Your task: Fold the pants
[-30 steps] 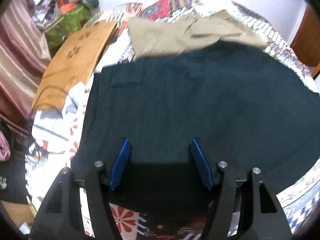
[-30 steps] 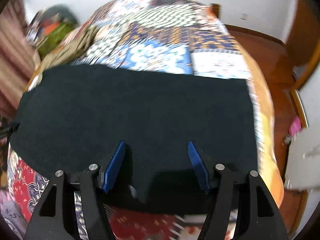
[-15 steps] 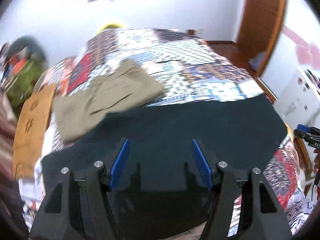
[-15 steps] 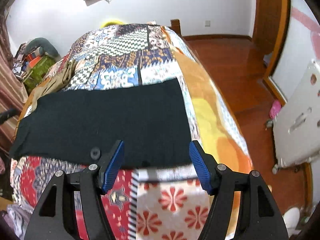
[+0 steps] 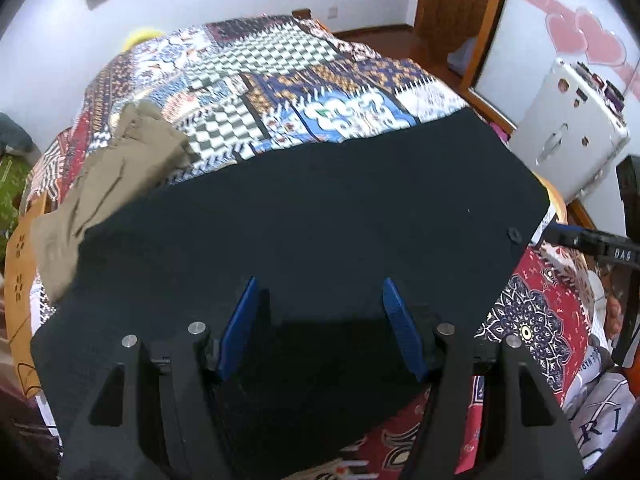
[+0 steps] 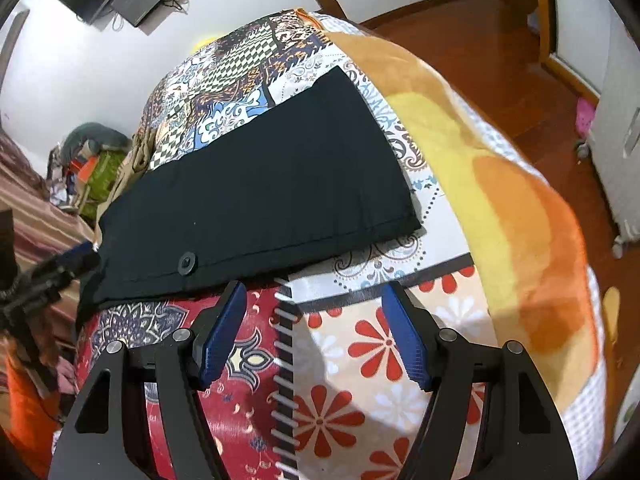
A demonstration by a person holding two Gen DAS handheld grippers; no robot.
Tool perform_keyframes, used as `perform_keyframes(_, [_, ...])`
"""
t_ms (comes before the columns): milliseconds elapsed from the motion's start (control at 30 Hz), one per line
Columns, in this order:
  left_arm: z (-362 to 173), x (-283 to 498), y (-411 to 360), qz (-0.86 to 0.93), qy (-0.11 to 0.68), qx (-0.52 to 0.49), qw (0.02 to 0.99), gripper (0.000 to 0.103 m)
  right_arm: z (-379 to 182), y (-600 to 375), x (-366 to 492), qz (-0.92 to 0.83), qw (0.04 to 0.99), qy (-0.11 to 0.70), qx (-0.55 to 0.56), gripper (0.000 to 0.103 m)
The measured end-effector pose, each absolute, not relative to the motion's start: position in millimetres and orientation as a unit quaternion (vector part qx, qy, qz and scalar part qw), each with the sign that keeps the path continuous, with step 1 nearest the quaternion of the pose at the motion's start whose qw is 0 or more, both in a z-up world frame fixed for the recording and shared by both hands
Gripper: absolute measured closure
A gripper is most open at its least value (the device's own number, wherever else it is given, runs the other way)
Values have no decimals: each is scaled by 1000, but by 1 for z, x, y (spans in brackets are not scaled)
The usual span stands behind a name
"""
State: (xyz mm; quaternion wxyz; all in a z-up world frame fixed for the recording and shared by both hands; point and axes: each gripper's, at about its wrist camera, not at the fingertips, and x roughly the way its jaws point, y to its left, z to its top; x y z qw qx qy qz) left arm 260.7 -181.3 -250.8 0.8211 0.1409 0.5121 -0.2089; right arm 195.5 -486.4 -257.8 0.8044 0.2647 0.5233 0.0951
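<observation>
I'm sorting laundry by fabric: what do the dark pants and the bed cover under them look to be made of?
The dark pants look like a matte woven suiting cloth: flat, crisp edges, fine vertical lines, no sheen. Fibre cannot be told. The bed cover looks like smooth printed cloth with flat patchwork patterns, probably cotton or polyester.

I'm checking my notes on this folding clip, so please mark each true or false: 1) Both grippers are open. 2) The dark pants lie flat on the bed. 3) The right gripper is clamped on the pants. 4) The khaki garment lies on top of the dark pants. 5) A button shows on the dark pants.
1) True: the left gripper and the right gripper are both open.
2) True: the dark pants lie flat on the patchwork bedspread.
3) False: it holds nothing and sits over the bedspread.
4) False: the khaki garment lies beside them, its edge tucked under.
5) True: the button shows near the pants' edge.
</observation>
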Motion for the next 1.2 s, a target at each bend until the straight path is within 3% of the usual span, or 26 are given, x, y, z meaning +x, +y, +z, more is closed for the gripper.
perform_keyframes(267, [-259,264,-189,-213,519,132,817,38,-264,-494,199,105,796,505,317,33])
perform_keyframes(633, [-263,267,-189,-212,514,125,822,29,-263,-498,209,101,806,485,323,34])
perform_keyframes(767, [-264,265,-190,-210,509,124,825,28,-260,-499,210,92,818,471,316,51])
perform_keyframes(900, [-263,264,-191,-209,505,130,828,28,-259,-506,214,82,822,461,324,87])
perform_keyframes(1000, [-262,263,-191,-208,503,132,828,28,-250,-502,215,80,837,451,300,93])
perform_keyframes(1200, [-254,260,-187,-206,494,128,835,28,-218,-483,224,96,873,421,228,95])
